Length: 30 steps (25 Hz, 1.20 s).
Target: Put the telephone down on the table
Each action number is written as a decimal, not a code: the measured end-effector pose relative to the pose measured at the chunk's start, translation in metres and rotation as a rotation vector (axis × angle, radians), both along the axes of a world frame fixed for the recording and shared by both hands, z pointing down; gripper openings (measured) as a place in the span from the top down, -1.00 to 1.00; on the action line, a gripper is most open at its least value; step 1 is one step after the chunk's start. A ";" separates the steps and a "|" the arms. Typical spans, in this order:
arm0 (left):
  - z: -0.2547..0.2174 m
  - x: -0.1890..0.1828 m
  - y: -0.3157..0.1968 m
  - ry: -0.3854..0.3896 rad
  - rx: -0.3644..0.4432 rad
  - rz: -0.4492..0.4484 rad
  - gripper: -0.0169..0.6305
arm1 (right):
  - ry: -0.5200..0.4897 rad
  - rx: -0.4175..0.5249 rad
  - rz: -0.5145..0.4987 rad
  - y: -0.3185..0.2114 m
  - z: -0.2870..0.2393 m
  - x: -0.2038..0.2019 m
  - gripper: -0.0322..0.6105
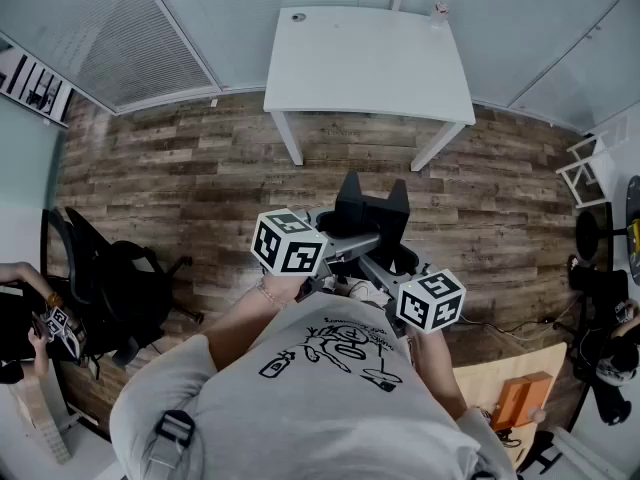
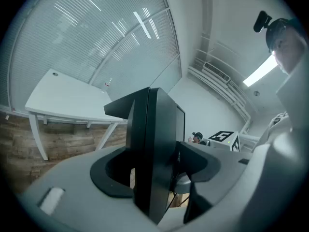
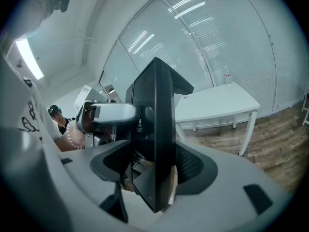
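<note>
No telephone shows in any view. I hold both grippers close together in front of my chest, pointing forward and a little down over the wooden floor toward a white table [image 1: 365,58]. My left gripper [image 1: 350,196] has its marker cube at the left, and my right gripper [image 1: 398,203] sits just beside it with its cube lower right. In the left gripper view its own black jaws [image 2: 154,129] stand upright with nothing gripped. The right gripper [image 3: 157,129] looks the same, with the left gripper and a hand wearing a bead bracelet [image 3: 72,134] beside it.
The white table [image 2: 63,98] stands ahead against a glass wall with blinds, a small bottle [image 1: 440,8] at its far corner. A black office chair [image 1: 120,288] and a seated person are at the left. At the lower right an orange box [image 1: 520,398] lies on a wooden desk.
</note>
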<state>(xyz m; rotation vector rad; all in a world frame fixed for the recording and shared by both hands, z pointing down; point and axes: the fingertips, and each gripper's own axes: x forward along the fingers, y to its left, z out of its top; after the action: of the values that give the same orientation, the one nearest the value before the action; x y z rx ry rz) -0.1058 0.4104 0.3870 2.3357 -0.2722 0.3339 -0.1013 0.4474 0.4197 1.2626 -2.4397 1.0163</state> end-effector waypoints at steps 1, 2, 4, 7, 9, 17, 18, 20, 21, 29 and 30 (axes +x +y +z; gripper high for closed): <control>0.000 -0.002 -0.001 0.000 -0.001 -0.001 0.03 | 0.000 0.000 -0.002 -0.001 0.000 -0.002 0.06; 0.000 -0.003 -0.002 -0.001 -0.001 -0.002 0.03 | 0.000 -0.001 -0.004 -0.002 0.001 -0.003 0.06; 0.000 -0.007 -0.005 -0.002 0.000 -0.003 0.03 | -0.001 -0.002 -0.005 -0.005 0.001 -0.007 0.06; 0.001 -0.016 -0.010 0.001 -0.002 -0.006 0.03 | 0.002 -0.003 -0.006 -0.010 0.001 -0.016 0.06; 0.002 -0.023 -0.012 0.004 -0.002 -0.006 0.03 | 0.006 -0.002 -0.006 -0.012 0.002 -0.023 0.06; 0.008 -0.046 -0.015 0.004 -0.007 0.001 0.03 | 0.006 -0.010 0.001 -0.015 0.008 -0.046 0.06; 0.009 -0.046 -0.016 0.005 -0.011 0.000 0.03 | 0.007 -0.013 -0.001 -0.016 0.008 -0.047 0.06; 0.010 -0.047 -0.018 0.005 -0.016 -0.001 0.03 | 0.007 -0.020 -0.002 -0.018 0.009 -0.047 0.06; 0.010 -0.046 -0.020 0.003 -0.018 0.000 0.03 | 0.006 -0.023 -0.002 -0.019 0.009 -0.047 0.06; 0.013 -0.033 -0.040 -0.002 -0.019 -0.007 0.03 | 0.002 -0.026 -0.010 -0.040 0.012 -0.033 0.06; 0.013 -0.030 -0.045 -0.002 -0.018 -0.008 0.03 | 0.001 -0.025 -0.010 -0.044 0.012 -0.030 0.06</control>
<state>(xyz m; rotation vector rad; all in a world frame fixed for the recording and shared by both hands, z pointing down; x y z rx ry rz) -0.1354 0.3659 0.3999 2.3159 -0.2782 0.3333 -0.1312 0.4032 0.4316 1.2410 -2.4225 1.0394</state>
